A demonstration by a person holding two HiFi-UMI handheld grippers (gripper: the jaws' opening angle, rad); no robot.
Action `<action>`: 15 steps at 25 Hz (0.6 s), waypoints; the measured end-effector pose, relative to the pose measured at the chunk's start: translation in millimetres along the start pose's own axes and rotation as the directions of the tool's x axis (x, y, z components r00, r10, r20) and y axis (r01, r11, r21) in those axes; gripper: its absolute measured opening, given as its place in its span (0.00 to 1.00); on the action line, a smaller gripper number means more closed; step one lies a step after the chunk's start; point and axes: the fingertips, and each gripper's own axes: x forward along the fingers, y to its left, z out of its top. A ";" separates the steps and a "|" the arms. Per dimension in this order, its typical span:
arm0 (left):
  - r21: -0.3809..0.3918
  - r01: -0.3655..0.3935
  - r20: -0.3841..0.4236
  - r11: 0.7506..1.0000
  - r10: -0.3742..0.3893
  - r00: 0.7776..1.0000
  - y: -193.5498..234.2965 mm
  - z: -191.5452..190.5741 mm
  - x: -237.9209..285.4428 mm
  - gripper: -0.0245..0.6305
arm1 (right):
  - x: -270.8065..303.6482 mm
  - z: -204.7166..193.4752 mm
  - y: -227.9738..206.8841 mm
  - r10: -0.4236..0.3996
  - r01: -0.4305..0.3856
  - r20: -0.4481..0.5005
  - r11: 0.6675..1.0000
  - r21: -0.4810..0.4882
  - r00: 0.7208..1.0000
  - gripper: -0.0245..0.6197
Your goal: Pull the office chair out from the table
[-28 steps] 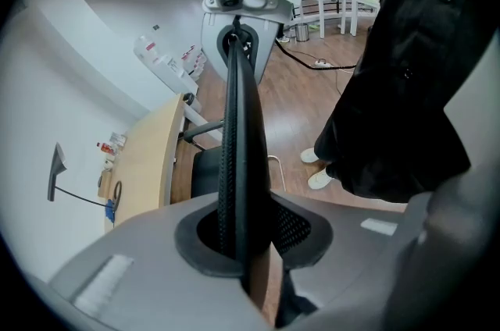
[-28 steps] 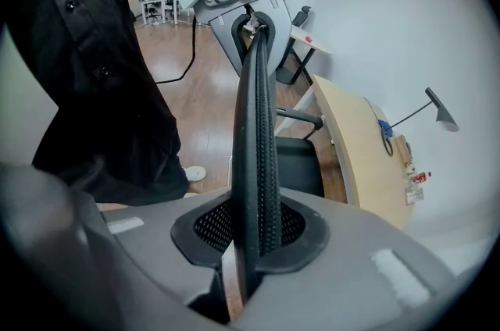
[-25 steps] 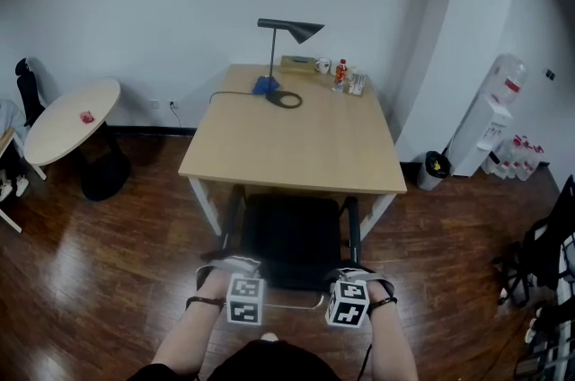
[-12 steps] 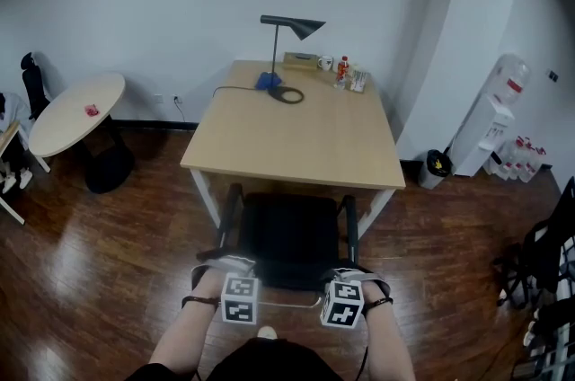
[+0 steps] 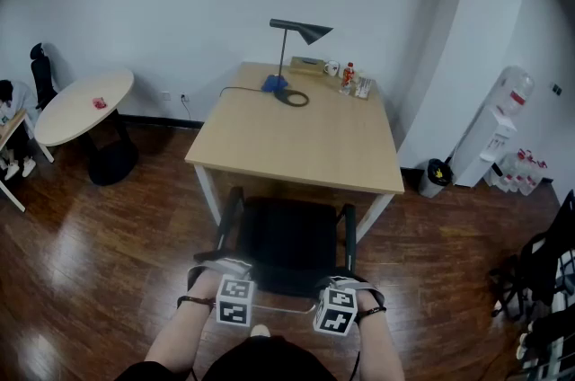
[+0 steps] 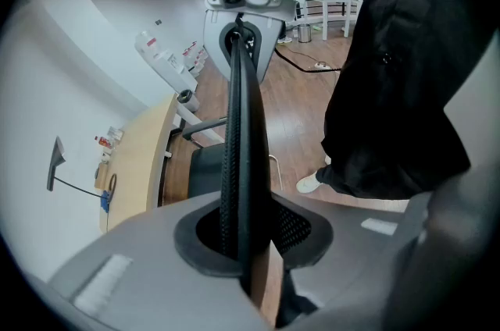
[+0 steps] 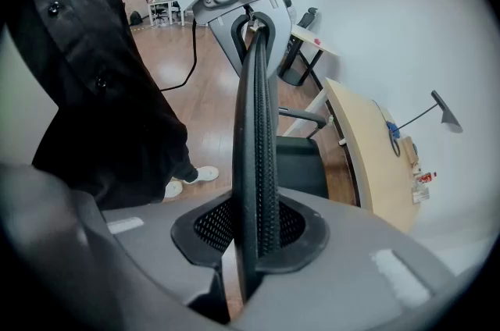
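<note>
Lamp [image 5: 304, 31]: black, upright, shade tipped right.
Bottle [image 5: 348, 74]: red-capped, just right of lamp.
Round table [image 5: 72, 114]: well left of lamp.
Water dispenser [image 5: 492, 150]: well right of lamp.
Bin [image 5: 433, 175]: black, right of lamp.

The head view looks steeply down over the office chair [image 5: 287, 244] and table [image 5: 296, 137], which all three views share. Both gripper views sit close on the chair's backrest [image 6: 238, 165], facing each other along it.
</note>
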 end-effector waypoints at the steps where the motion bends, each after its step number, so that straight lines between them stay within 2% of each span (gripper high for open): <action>1: 0.000 -0.001 -0.001 1.000 0.001 1.000 -2.8 0.3 -1.4 0.15 | -1.2 0.6 3.2 0.001 -0.001 0.001 1.000 -0.001 1.000 0.15; 15: -0.016 0.000 -0.004 1.000 0.000 1.000 -57.4 14.0 -17.3 0.15 | -16.5 -1.2 60.7 0.030 -0.030 -0.018 0.999 -0.041 0.999 0.16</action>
